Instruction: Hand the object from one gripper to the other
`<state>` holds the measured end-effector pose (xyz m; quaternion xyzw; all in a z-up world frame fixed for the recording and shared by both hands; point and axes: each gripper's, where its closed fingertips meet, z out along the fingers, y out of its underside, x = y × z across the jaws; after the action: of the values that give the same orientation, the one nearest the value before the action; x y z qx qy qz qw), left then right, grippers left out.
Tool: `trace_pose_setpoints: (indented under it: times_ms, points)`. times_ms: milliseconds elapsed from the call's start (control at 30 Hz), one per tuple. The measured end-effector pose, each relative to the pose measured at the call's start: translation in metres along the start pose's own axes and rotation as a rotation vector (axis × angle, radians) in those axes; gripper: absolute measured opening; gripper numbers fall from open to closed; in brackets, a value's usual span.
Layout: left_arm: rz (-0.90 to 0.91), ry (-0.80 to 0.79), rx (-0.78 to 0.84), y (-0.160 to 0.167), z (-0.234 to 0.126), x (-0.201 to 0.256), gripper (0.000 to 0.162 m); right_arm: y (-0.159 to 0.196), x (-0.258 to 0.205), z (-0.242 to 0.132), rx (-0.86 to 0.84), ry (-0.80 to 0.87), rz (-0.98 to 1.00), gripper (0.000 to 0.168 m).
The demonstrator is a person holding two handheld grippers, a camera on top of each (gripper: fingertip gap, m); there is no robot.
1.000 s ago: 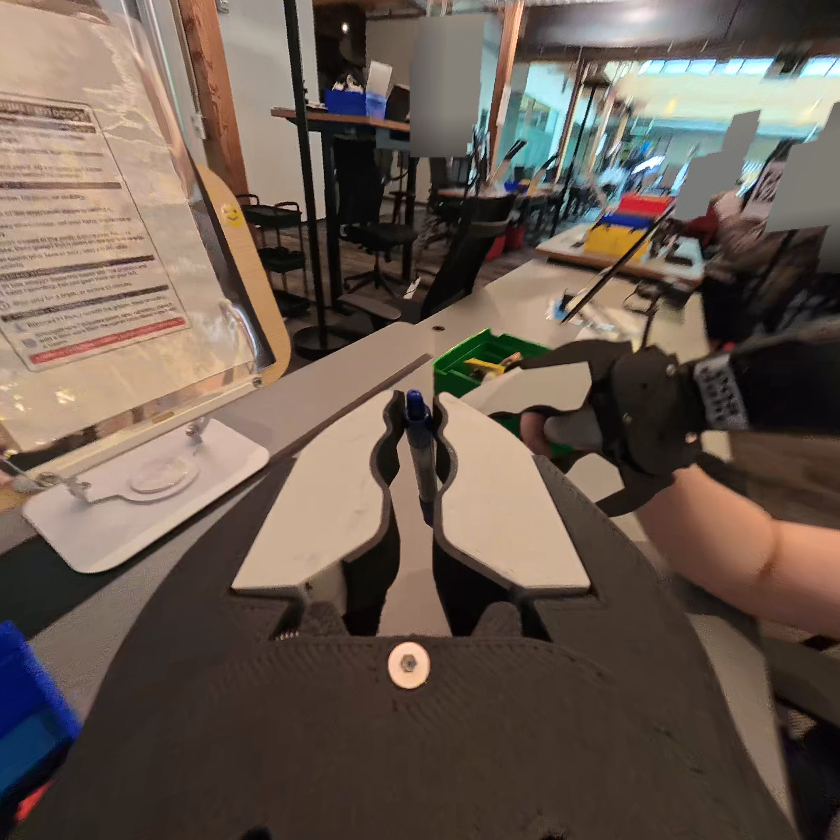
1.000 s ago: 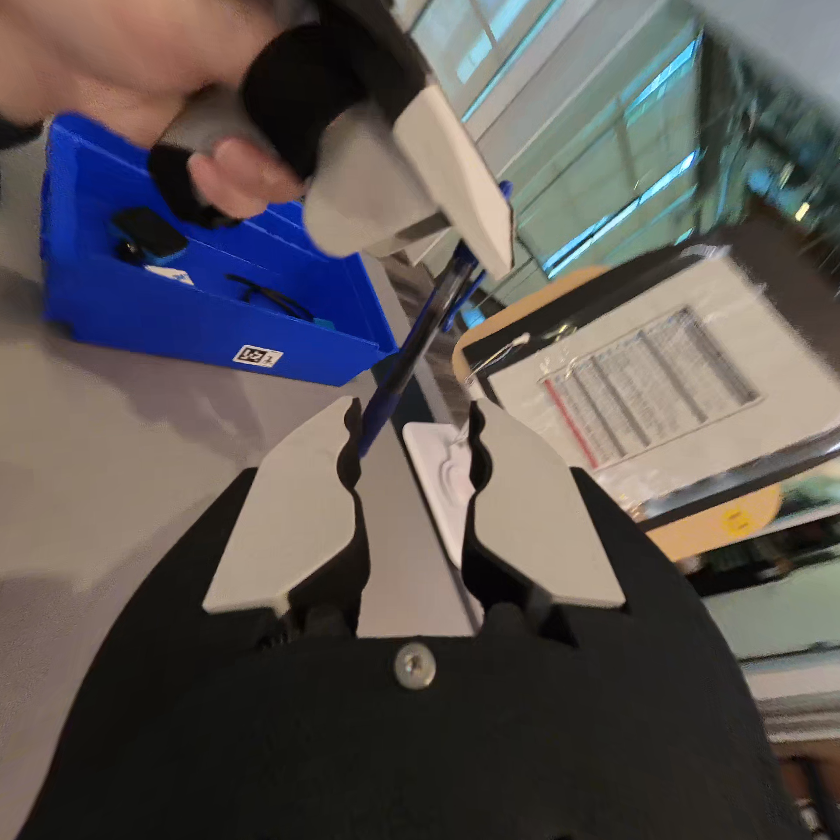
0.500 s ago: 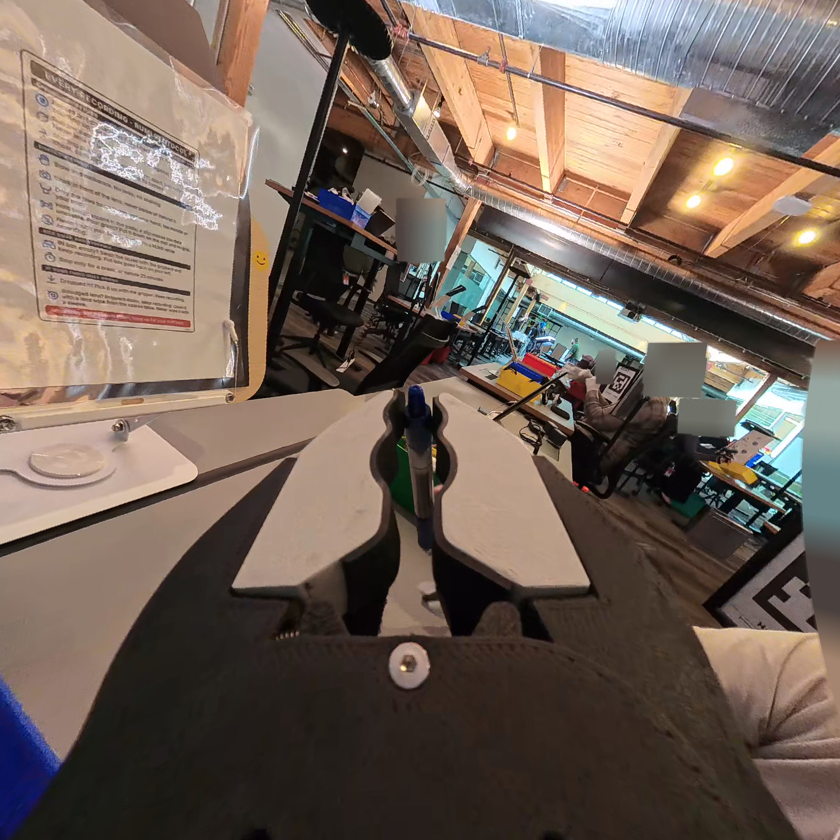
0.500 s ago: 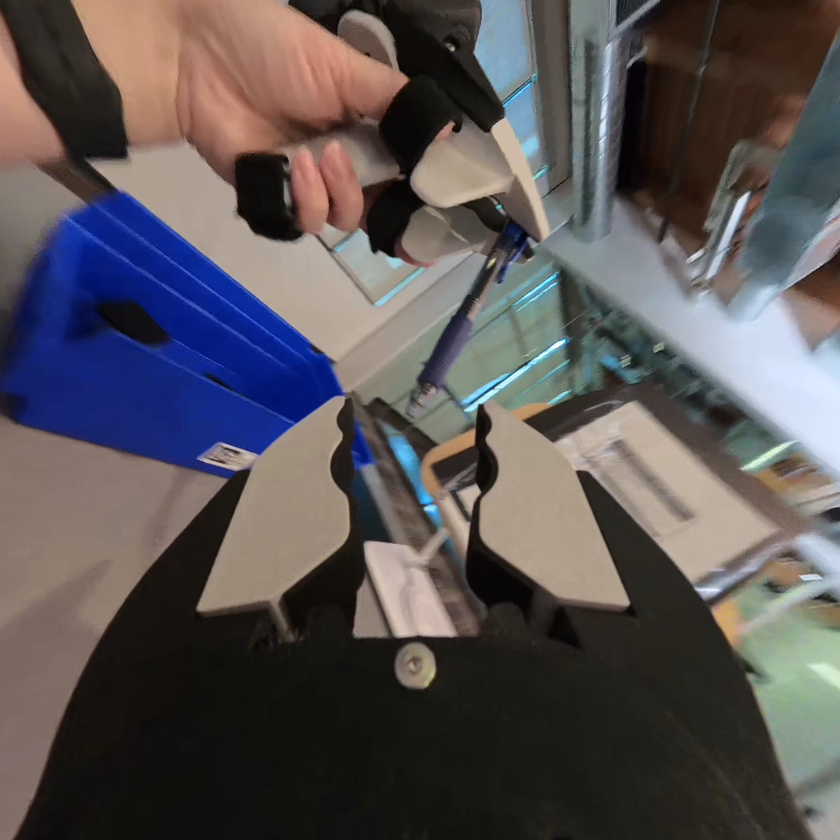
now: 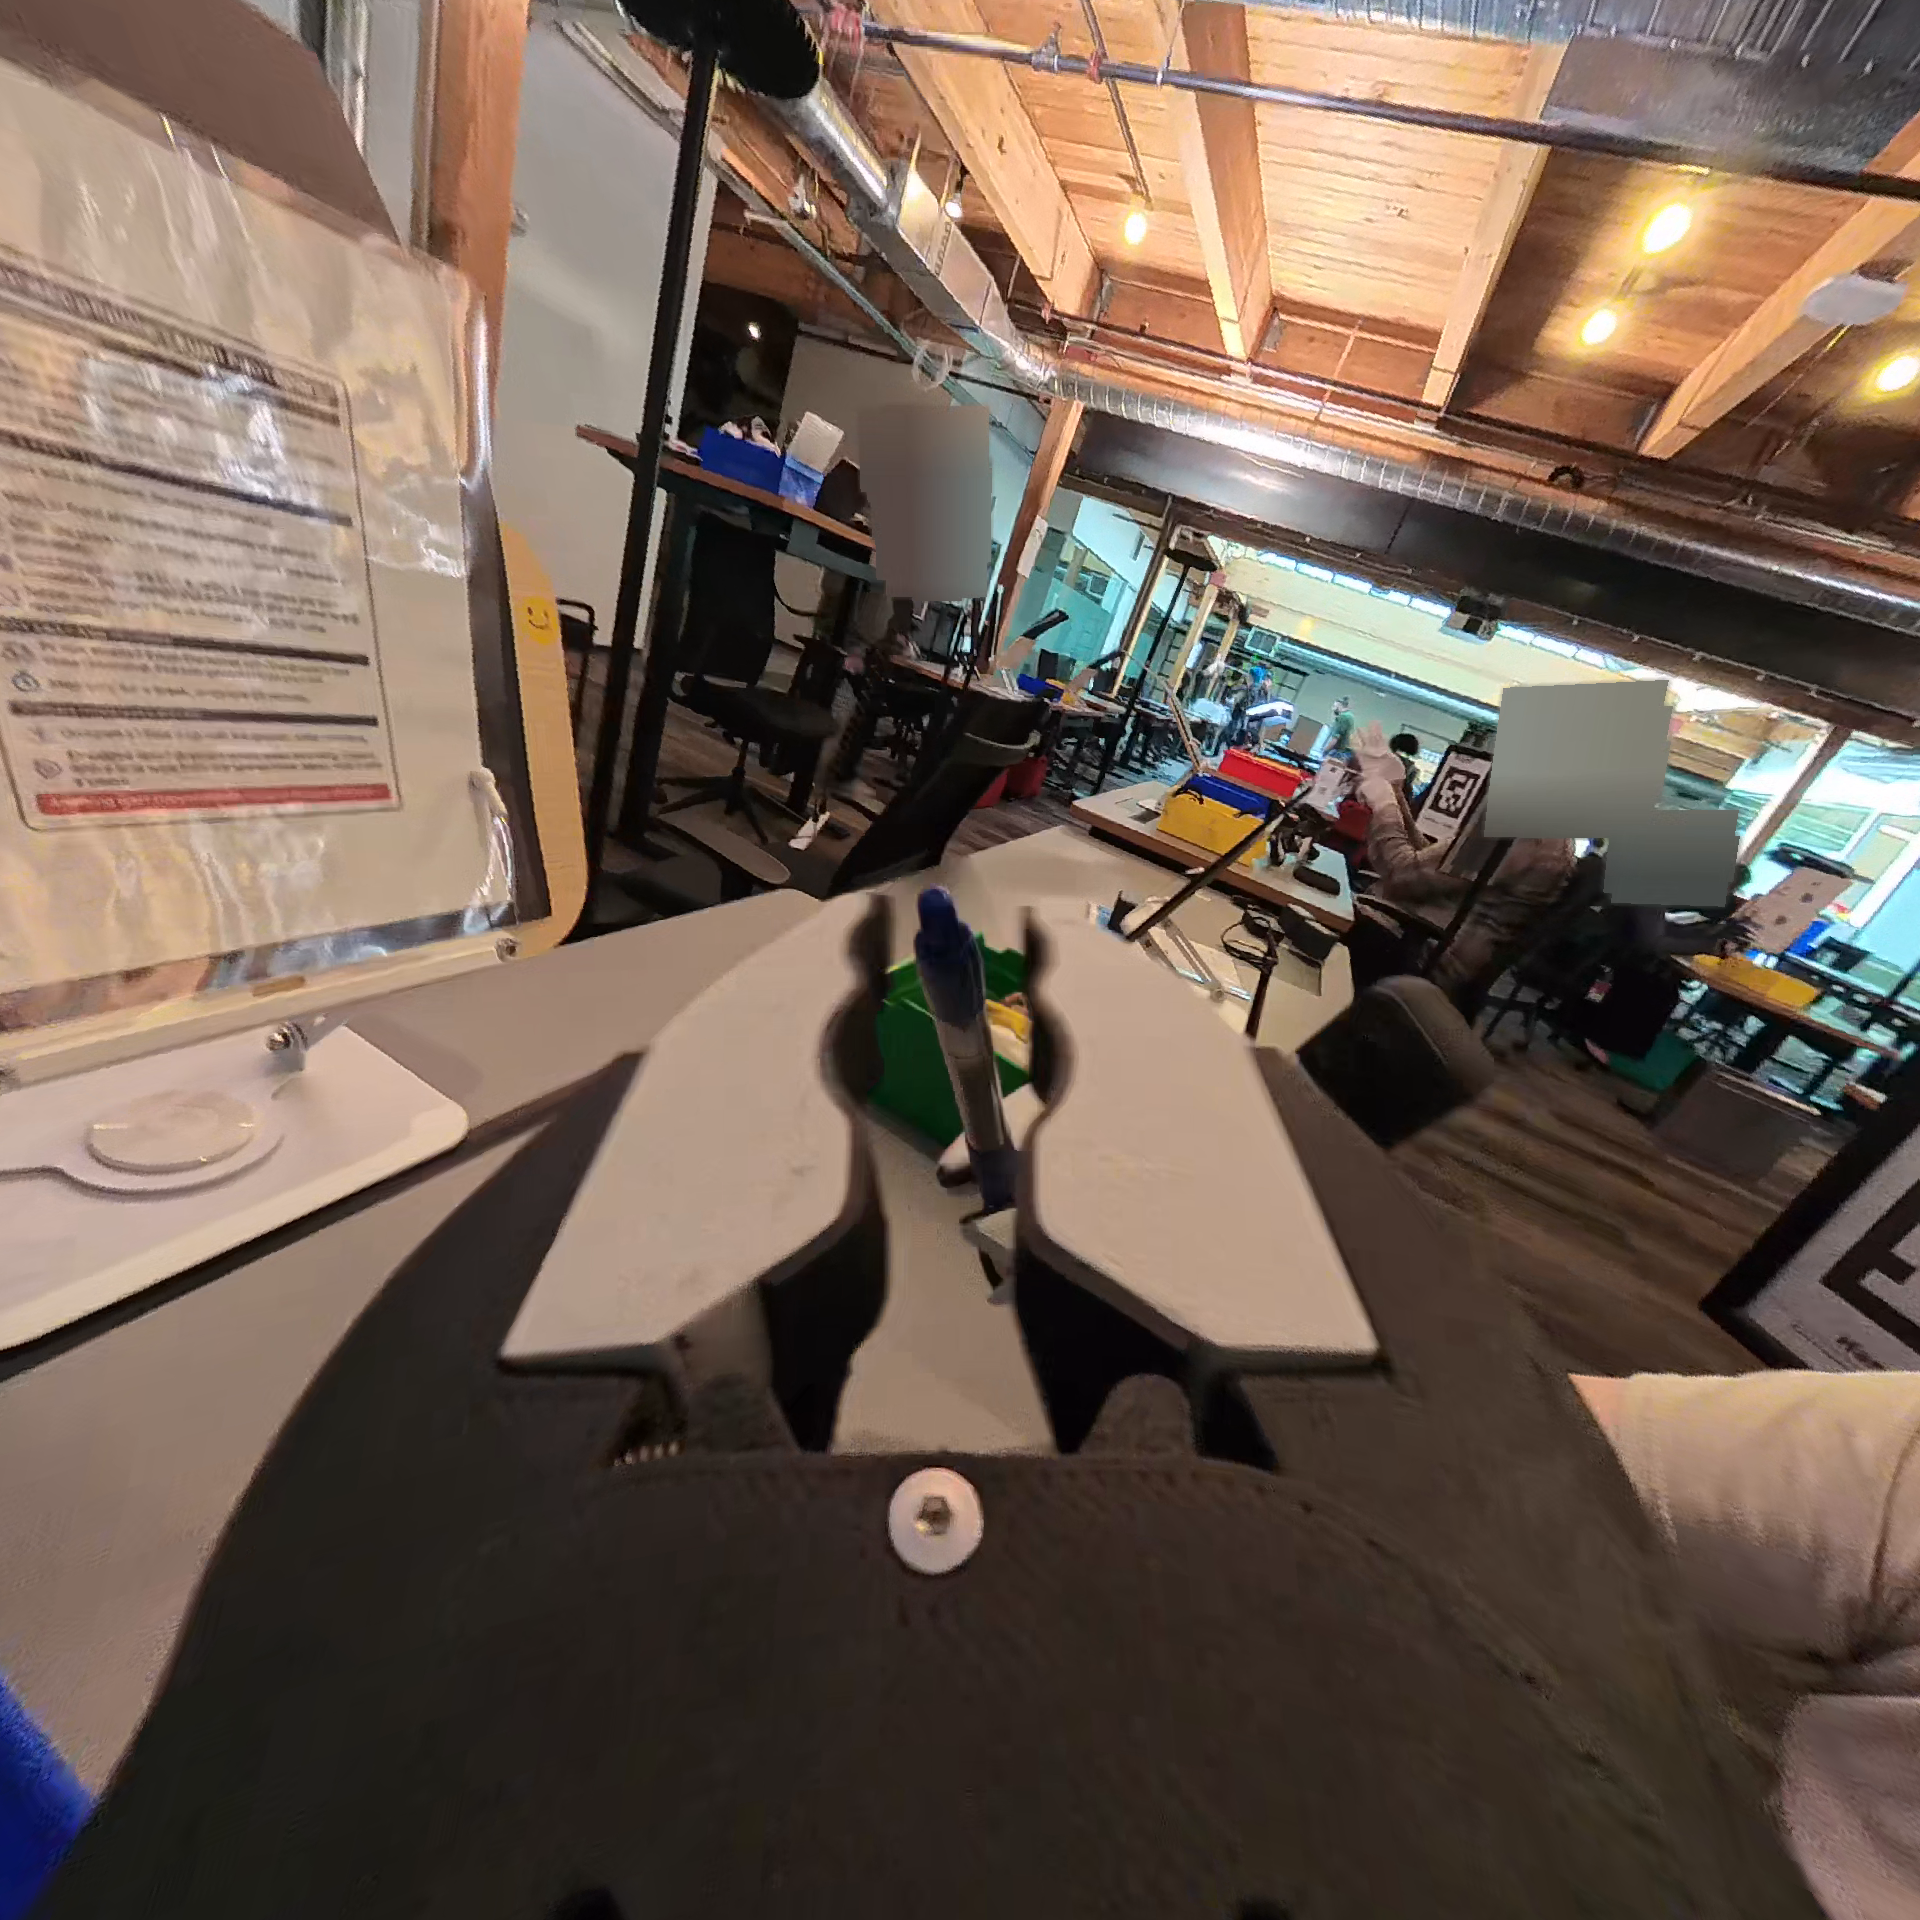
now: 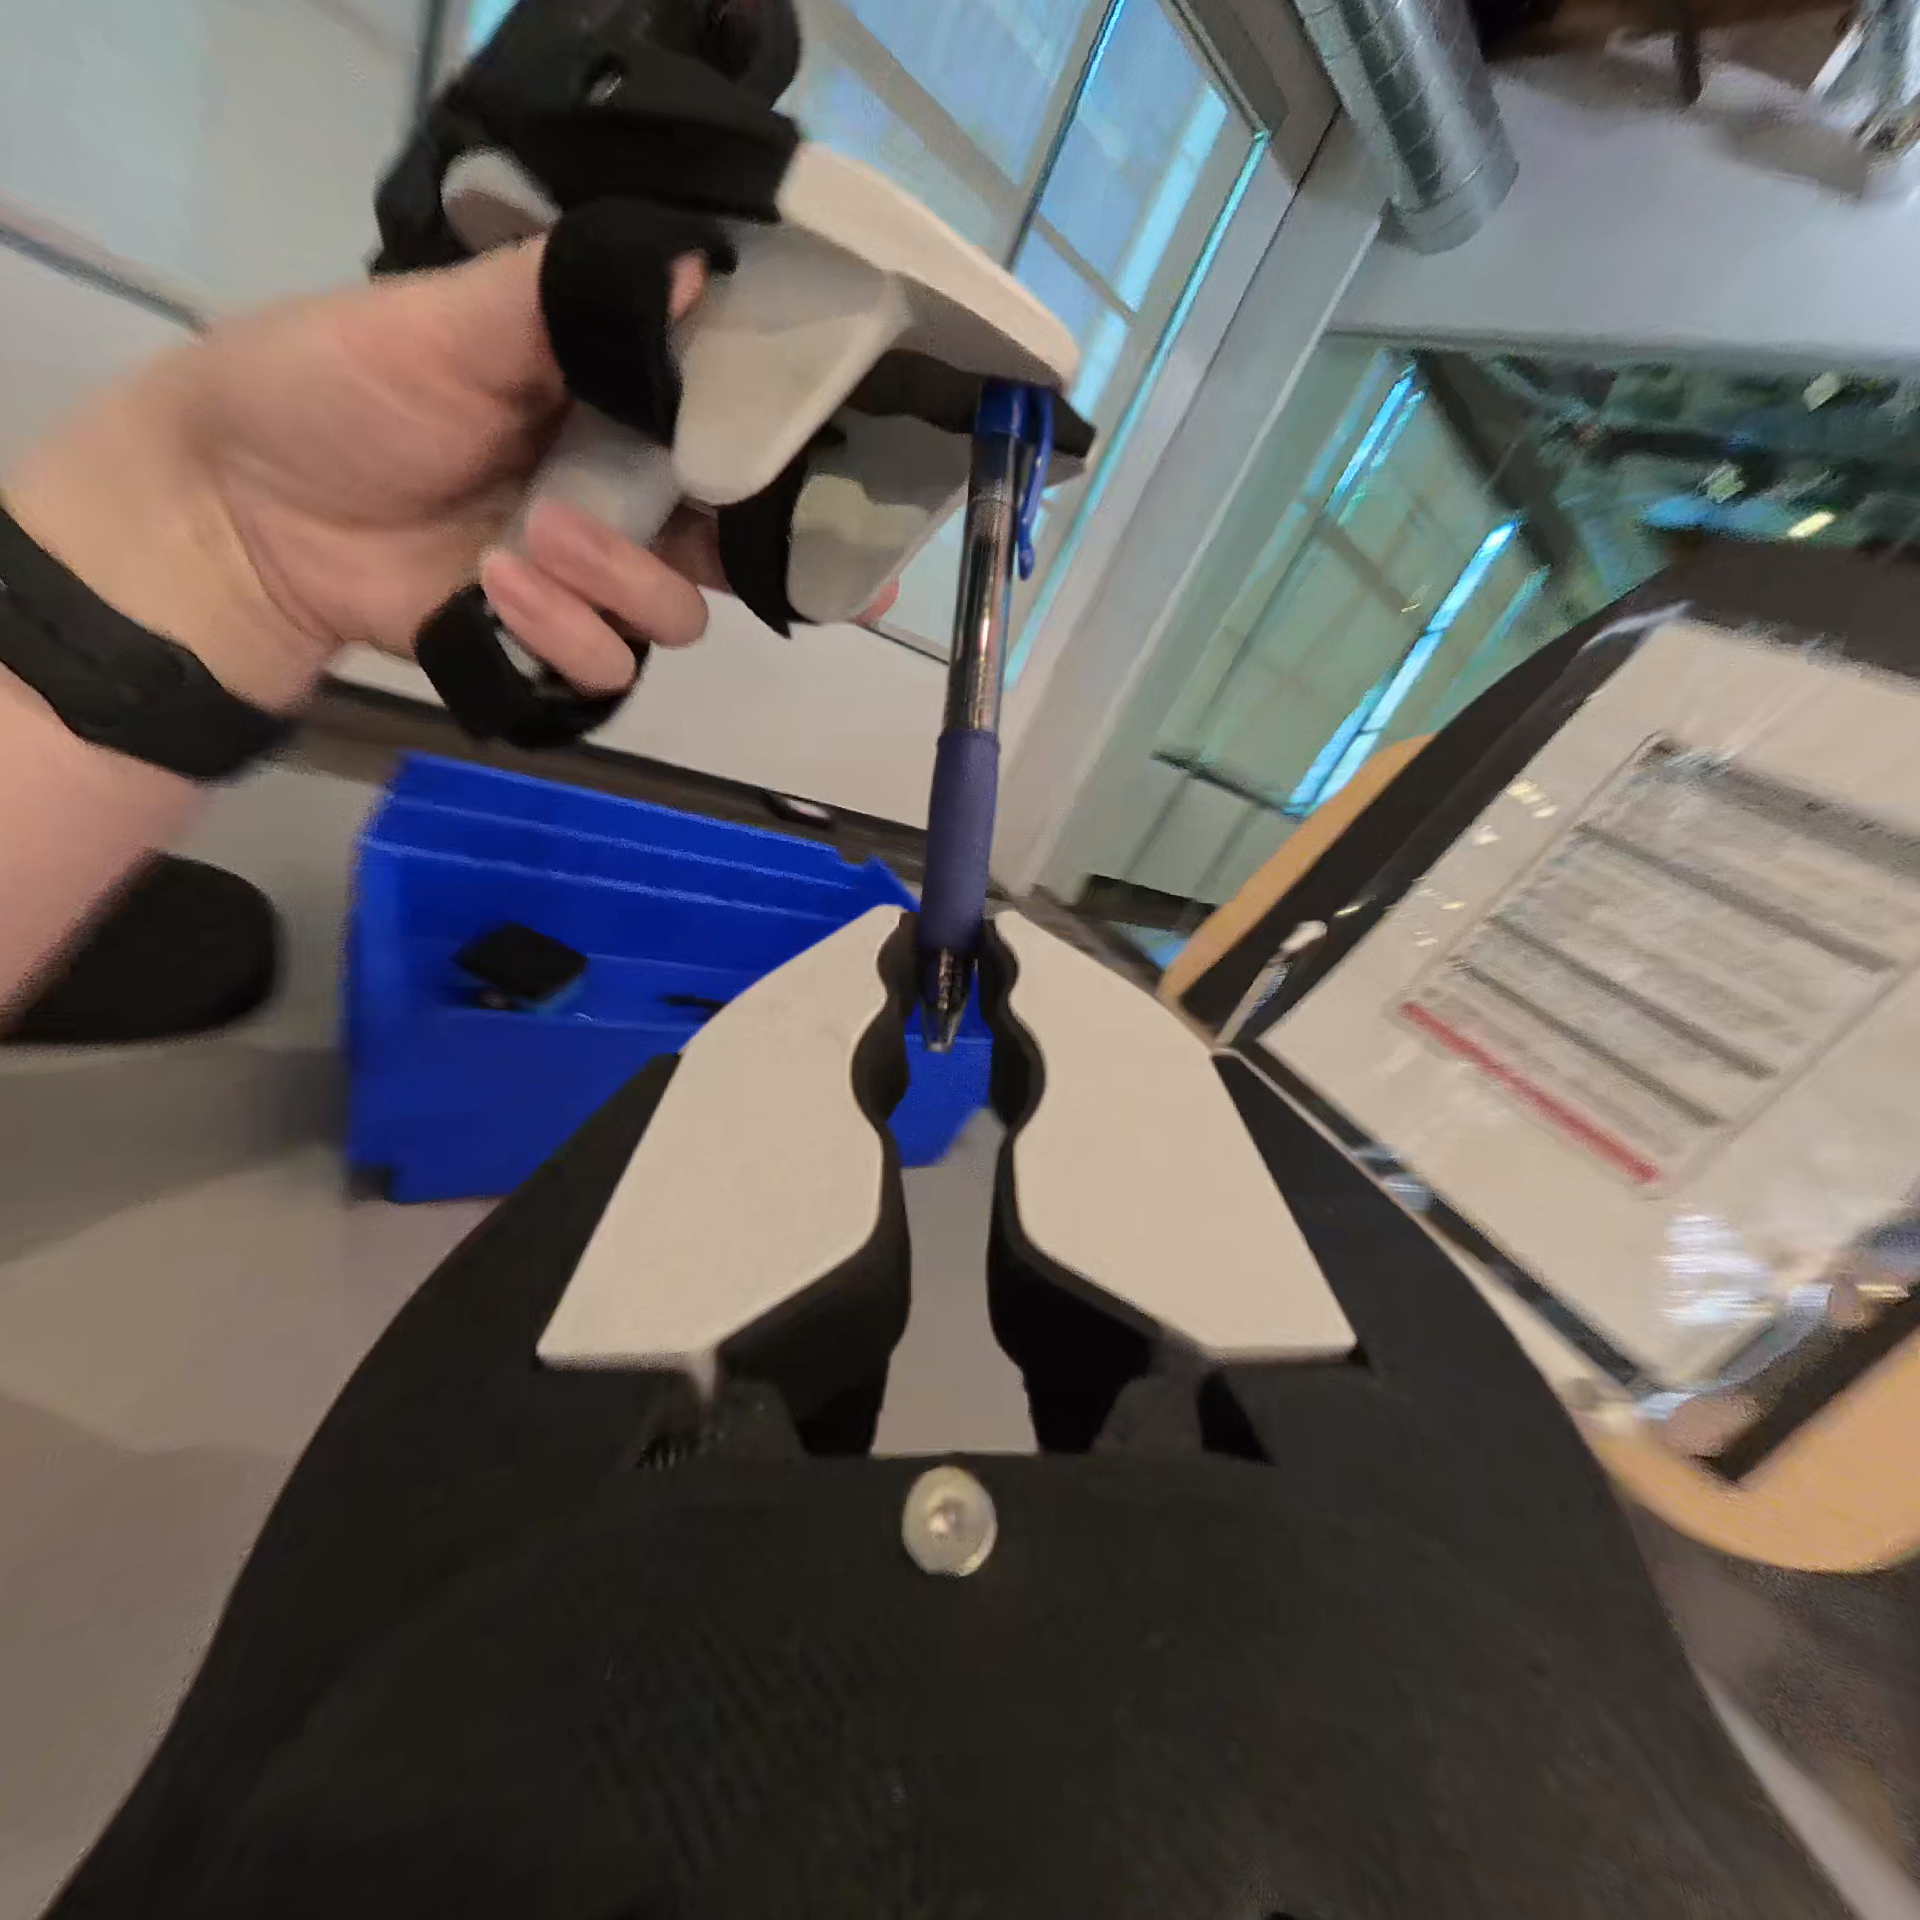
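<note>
Blue-gripped pen (image 6: 961,831) stands tip-down between the right gripper (image 6: 948,971) fingertips, pinched there; the left gripper (image 5: 951,987), spread, no longer clamps it. Judged mid-handover: next, draw the left away cleanly.

The left gripper (image 5: 951,935) fills the lower part of the left wrist view, its two pale fingers (image 5: 727,1132) spread with a clear gap on either side of the blue pen (image 5: 961,1029), which stands nearly upright between them, cap end up, closer to the right finger. Behind the pen, on the grey table (image 5: 582,997), sits a green bin (image 5: 914,1049). Near the table's left edge a white stand (image 5: 208,1174) carries a laminated sheet (image 5: 208,582). A person's forearm (image 5: 1766,1538) shows at the right edge.
</note>
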<state>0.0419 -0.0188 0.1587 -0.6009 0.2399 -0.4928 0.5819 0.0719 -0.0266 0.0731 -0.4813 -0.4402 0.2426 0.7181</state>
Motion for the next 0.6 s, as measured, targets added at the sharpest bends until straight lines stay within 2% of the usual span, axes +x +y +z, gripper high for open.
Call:
trace_pose_setpoints:
  times_ms: [33,67,200,267,400,533,600]
  points:
    - [0.014,-0.003,0.024,-0.004,-0.001,0.001,0.044,-0.002,-0.001,-0.001,0.020,-0.052,0.107,0.011]
    - [0.026,0.003,0.041,-0.007,-0.002,0.003,0.054,-0.006,-0.002,-0.002,0.047,-0.113,0.226,0.011]
    - [0.075,0.119,0.022,-0.002,-0.002,0.019,0.054,-0.024,0.005,-0.009,0.168,-0.321,0.736,0.012]
    - [0.158,0.101,0.015,0.001,0.001,0.018,0.055,-0.030,0.013,-0.014,0.232,-0.418,1.000,0.011]
    - [0.584,-0.158,0.024,0.003,0.011,0.004,0.071,-0.032,0.034,-0.022,0.342,-0.530,1.461,0.011]
    - [1.026,-0.454,-0.098,0.017,0.020,-0.016,0.070,-0.029,0.032,-0.023,0.279,-0.613,1.623,0.011]
    - [1.162,-0.502,-0.131,0.025,0.028,-0.022,0.069,-0.029,0.028,-0.022,0.235,-0.617,1.656,0.012]
